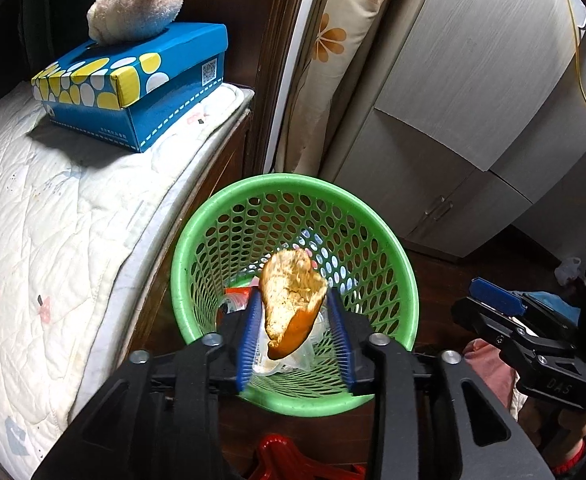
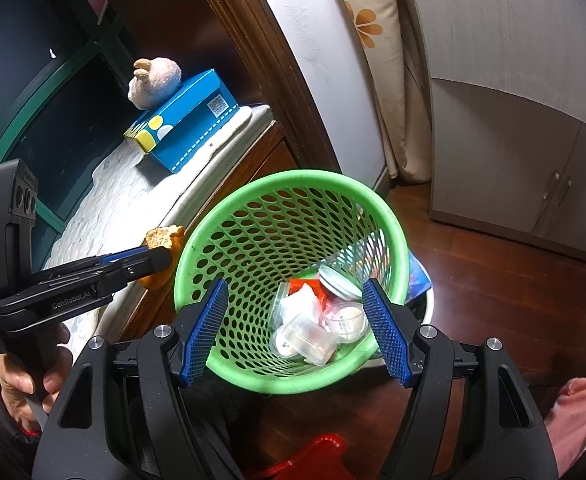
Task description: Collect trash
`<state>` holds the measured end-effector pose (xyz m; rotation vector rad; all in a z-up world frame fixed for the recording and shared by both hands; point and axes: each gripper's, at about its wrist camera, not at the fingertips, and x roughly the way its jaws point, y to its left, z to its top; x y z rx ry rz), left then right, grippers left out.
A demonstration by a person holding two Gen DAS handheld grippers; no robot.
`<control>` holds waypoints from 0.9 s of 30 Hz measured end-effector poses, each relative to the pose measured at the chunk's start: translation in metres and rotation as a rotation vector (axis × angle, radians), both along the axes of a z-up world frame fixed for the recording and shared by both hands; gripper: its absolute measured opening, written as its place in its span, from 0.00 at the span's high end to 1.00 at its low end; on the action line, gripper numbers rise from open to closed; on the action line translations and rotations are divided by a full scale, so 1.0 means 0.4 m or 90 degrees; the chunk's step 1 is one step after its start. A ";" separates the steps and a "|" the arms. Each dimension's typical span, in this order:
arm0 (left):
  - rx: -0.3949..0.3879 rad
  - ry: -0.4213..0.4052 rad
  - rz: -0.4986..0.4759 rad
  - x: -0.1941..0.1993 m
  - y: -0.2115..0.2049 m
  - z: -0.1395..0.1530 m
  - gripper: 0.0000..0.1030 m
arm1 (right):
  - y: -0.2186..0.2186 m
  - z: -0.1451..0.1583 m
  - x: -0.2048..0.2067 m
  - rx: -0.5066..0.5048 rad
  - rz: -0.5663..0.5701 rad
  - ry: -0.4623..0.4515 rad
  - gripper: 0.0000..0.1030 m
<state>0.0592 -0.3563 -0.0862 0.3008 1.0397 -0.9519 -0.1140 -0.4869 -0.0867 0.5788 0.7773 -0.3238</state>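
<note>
While pinched, ragged peel [image 1: 293, 300], perforated basket [image 1: 277, 186]

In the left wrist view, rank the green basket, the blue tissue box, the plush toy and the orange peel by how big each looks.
1. Green basket, largest.
2. Blue tissue box.
3. Plush toy and orange peel look about alike; the peel sits in the left tool, nearest the camera, so I won't rank them.

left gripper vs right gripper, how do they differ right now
The left gripper is shut on an orange peel; the right gripper is open and empty. In the right wrist view the left gripper sits beside the green basket's rim with the peel outside it, while the right gripper's fingers frame the basket opening. Both have black bodies and blue ridged pads.
</note>
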 end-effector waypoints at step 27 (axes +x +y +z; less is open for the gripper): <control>-0.017 -0.097 0.095 0.021 0.199 0.114 0.25 | 0.129 0.069 0.058 -0.047 0.078 -0.021 0.28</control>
